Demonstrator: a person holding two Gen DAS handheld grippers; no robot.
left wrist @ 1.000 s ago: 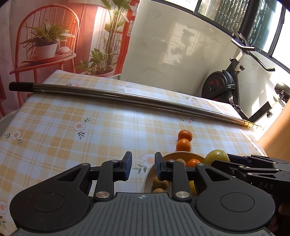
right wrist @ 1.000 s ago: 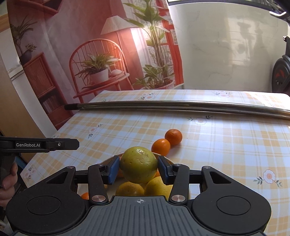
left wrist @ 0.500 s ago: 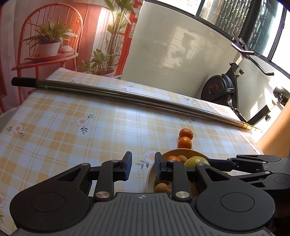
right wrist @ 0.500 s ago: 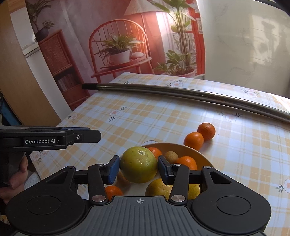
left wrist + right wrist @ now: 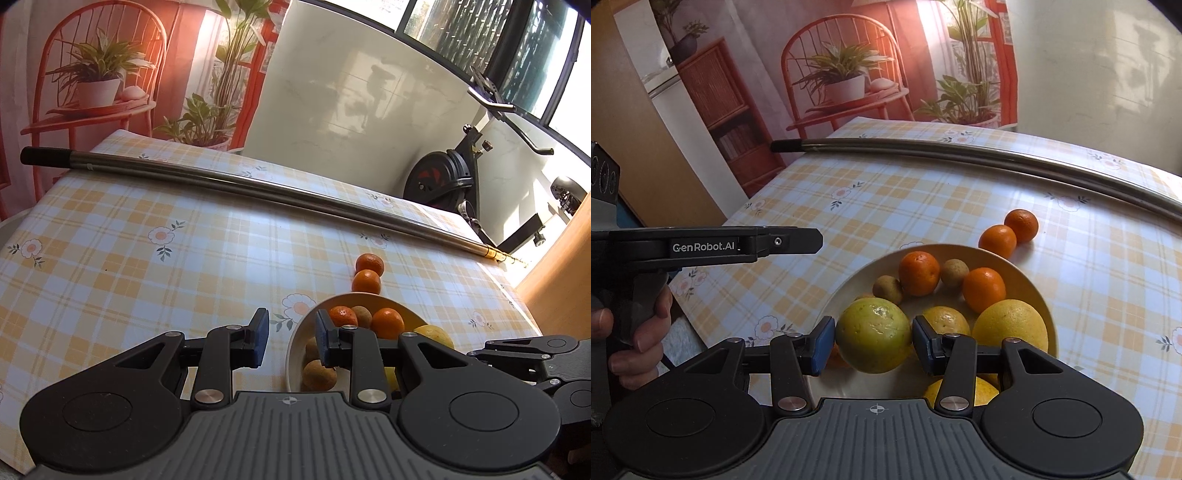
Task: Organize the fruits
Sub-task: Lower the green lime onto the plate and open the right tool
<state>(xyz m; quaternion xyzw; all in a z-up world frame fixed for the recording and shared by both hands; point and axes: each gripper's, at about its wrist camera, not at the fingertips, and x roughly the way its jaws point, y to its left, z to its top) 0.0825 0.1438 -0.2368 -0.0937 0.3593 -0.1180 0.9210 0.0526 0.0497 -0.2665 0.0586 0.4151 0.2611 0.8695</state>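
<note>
My right gripper (image 5: 873, 345), jaws clamped on the citrus (image 5: 873, 334), has swung over the bowl (image 5: 1039, 295) toward 7 o'clock, so release looks next, while my left gripper (image 5: 288, 338) waits, jaws wide.

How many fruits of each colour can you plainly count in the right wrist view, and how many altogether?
Orange fruits: 4
Yellow-green fruits: 4
Brown fruits: 2
Total: 10
Slivers of fruit partly hidden behind the fingers are not counted.
</note>
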